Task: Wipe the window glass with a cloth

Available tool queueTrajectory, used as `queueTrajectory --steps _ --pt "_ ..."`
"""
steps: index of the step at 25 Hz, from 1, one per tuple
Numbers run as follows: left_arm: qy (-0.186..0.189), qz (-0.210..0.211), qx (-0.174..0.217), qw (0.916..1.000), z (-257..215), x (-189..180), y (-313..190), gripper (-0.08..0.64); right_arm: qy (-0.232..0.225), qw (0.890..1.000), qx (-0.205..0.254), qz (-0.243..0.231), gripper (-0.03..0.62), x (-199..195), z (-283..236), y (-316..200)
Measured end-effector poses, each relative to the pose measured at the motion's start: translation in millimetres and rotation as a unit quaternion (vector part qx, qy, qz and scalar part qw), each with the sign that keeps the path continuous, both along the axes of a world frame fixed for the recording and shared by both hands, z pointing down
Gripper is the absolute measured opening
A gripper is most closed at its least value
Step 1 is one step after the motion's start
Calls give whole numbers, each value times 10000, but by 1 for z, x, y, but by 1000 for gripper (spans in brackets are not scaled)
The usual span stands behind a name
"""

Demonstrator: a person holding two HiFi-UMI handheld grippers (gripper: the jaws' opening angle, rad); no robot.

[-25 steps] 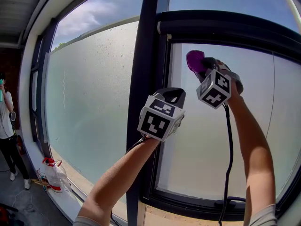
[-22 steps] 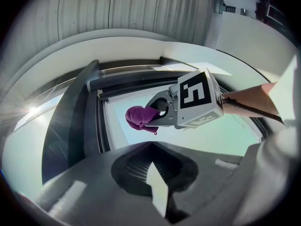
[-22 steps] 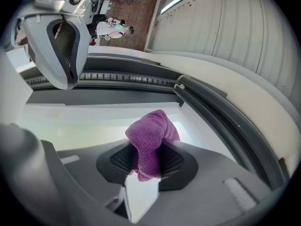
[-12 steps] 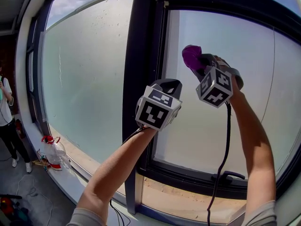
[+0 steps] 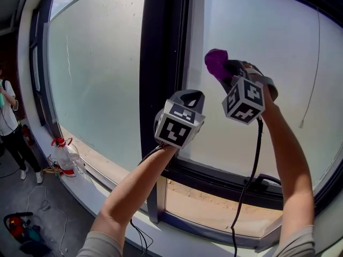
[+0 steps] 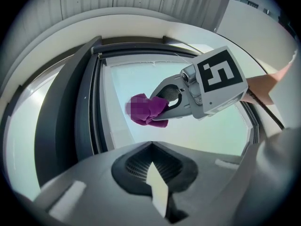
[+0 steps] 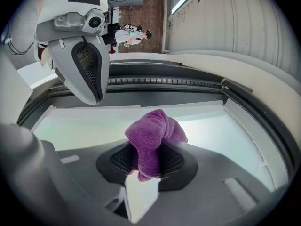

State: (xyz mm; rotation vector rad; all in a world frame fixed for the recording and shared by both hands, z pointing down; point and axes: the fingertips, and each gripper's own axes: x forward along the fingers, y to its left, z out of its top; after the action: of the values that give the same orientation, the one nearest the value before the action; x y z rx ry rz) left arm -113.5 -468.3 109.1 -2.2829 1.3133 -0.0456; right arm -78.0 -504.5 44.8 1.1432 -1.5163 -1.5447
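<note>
Pinching the purple cloth [image 7: 153, 135] by its lower, bunched end, the right gripper [image 7: 146, 163] holds its jaws tight on the fabric. Most of the wad stands free beyond the tips. Beside it and a little lower, the left gripper [image 6: 153, 173] has its jaws pressed together with nothing between them. It hangs in front of the dark window frame [image 5: 161, 63] and plays no part in the wiping.

The cloth looks like a light terry or microfibre rag: soft, limp and easy to crush. It should mould to a flat surface under light pressure, and it should drag on the pane rather than slide. That drag could tug it out of a shallow grip, so a deep hold across several folded layers seems safest. Enough of the wad should be left proud of the tips that only fabric, not hard gripper, meets the pane. The present hold looks close to that.

Past the wad lies the window glass [image 5: 257, 47], pale and frosted-looking. The cloth sits up against its left part, near the frame. No view settles whether the two actually touch. Glass is stiff but can scratch or crack, so firm, even pressure would suit it better than jabbing.

Farther off, a sandy ledge [image 5: 214, 202] runs below the pane. A plastic bottle [image 5: 63, 157] stands at the lower left, and a person [image 5: 8, 116] is at the far left edge.
</note>
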Motion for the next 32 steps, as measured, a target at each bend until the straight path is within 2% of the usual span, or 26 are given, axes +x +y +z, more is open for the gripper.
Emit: queueTrajectory --steps 5,10,18,32 --pt "54 -150 -223 9996 37 -1 -6 0 97 9994 -318 41 141 0 37 -4" --pt "144 -232 -628 9977 80 -3 -16 0 127 9978 -652 -61 141 -1 83 -11" --pt "182 -232 -1065 9939 131 -6 -21 0 78 9937 -1114 -57 141 -9 149 -15" --pt "479 -244 -1818 9819 219 -10 -23 0 -7 9770 -2130 49 141 0 273 -21"
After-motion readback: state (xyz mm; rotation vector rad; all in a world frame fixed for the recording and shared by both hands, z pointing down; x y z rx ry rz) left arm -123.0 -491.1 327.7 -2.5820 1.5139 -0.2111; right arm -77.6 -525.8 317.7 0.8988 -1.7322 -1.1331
